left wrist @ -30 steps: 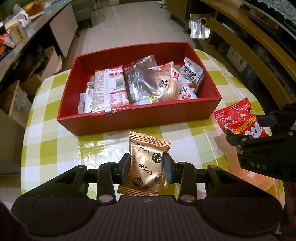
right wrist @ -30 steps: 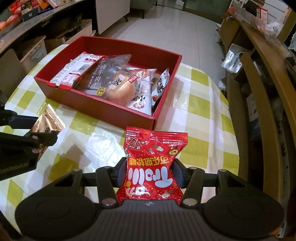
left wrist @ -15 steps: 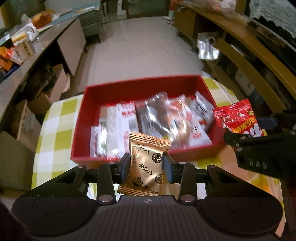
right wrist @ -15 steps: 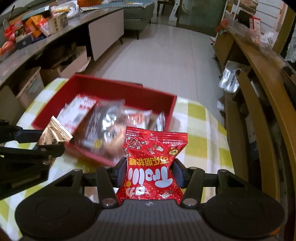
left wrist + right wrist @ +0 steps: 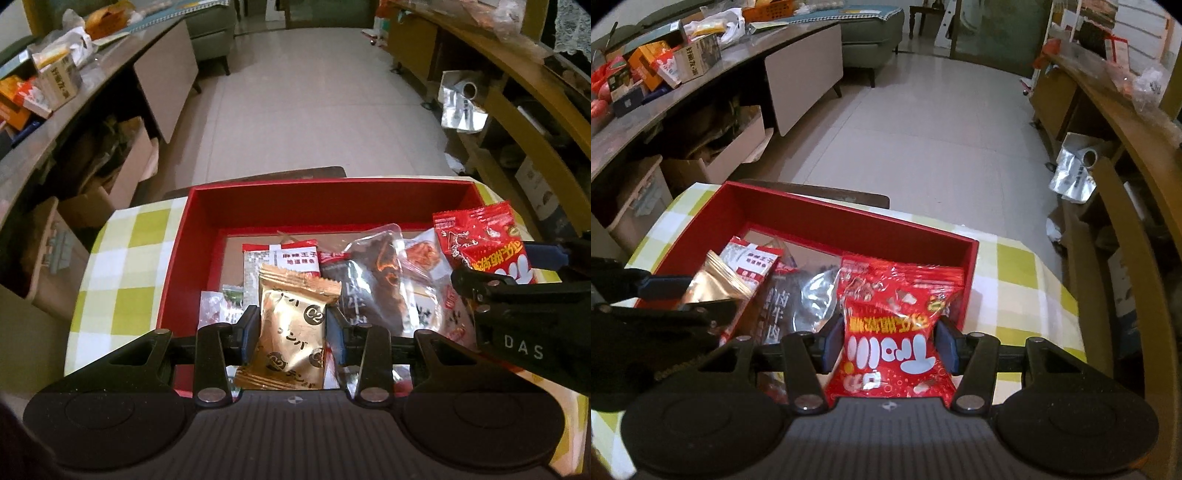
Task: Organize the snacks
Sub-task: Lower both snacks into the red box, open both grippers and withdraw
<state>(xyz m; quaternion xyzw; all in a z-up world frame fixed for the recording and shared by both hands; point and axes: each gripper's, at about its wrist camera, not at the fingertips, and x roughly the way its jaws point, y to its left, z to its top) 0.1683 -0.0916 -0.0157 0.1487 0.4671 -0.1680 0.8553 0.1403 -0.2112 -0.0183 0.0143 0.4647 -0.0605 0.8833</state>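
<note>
Both fisheye views ride low behind their own fingers, looking forward toward 12 o'clock and tilted down, close over the red box (image 5: 328, 206) on the checked table (image 5: 125, 266). The left wrist view sees the right gripper (image 5: 517, 291) at 3 o'clock; the right wrist view sees the left gripper (image 5: 676, 295) at 9 o'clock. Both share the box, the floor (image 5: 923, 129) and the sideboards beyond.

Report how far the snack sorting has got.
Done: several packets already lie in the red box. In hand: the left gripper clamps a gold packet and the right gripper a red candy bag, both above the box. Left: release both into it.
</note>
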